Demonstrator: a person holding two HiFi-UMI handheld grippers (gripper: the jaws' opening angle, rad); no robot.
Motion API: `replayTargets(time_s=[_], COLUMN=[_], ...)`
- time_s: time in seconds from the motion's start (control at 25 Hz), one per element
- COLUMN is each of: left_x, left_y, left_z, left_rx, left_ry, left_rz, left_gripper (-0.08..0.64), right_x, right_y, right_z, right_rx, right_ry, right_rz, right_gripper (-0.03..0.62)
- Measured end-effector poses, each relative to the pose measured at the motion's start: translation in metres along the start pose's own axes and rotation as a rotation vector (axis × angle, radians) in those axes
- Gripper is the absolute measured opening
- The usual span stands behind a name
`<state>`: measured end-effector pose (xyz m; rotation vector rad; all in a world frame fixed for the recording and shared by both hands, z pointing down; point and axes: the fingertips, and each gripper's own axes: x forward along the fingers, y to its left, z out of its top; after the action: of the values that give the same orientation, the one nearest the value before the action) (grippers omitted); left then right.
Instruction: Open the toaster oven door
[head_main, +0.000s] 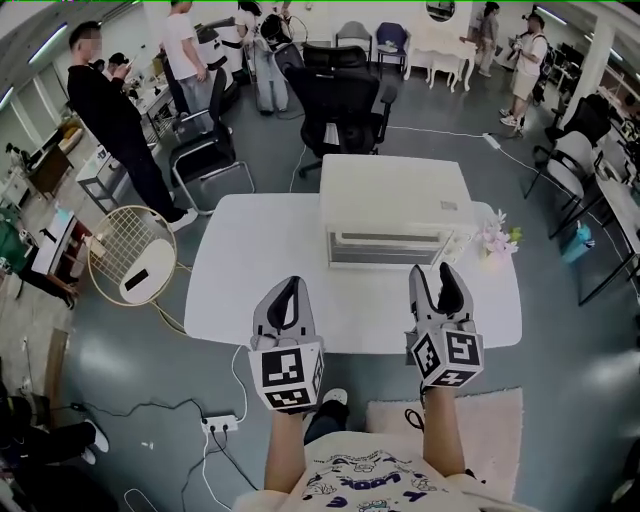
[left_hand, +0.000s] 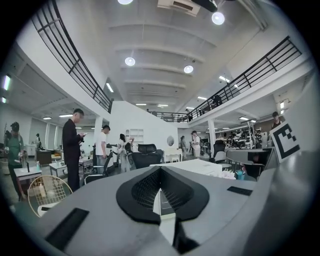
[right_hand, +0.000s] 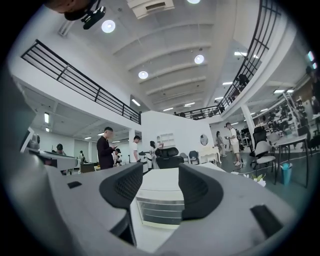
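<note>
Left tongs (head_main: 290, 286) clenched, right tongs (head_main: 434, 274) agape, over white table (head_main: 250, 250) on grey office floor (head_main: 565, 335)

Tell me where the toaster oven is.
In the head view, the toaster oven sits far on the white table, right of centre, flowers beside its right end, beyond the right gripper.

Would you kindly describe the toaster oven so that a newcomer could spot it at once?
Look for the white table in the middle of the grey floor, with a black office chair behind it. On its far half, right of centre, sits the toaster oven, the only box there: white, its door facing the near edge, unlike the small bunch of pale flowers at its right.
</note>
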<state>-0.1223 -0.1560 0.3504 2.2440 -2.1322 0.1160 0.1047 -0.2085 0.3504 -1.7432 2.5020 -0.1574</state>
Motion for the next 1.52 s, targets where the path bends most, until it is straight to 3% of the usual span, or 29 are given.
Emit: replayTargets(time_s=[0.64,1.2,1.52], left_x=[0.11,0.136,0.136], left_y=[0.046,0.043,0.032], left_z=[-0.005,-0.013,-0.011], left_rx=[0.001,-0.022,-0.025], left_ry=[0.008,0.037,0.047], left_rz=[-0.097,-0.092,-0.071], left_gripper=[0.005,0.005,0.005], right_x=[0.094,0.115,0.12], right_y=[-0.006,-0.019,-0.031], right_z=[-0.02,-0.025,-0.029], right_rx=[0.009,0.012,0.107], right_ry=[0.016,0.048,0.064], right_rz=[-0.121,-0.133,-0.121], right_gripper=[0.222,0.222,0.222])
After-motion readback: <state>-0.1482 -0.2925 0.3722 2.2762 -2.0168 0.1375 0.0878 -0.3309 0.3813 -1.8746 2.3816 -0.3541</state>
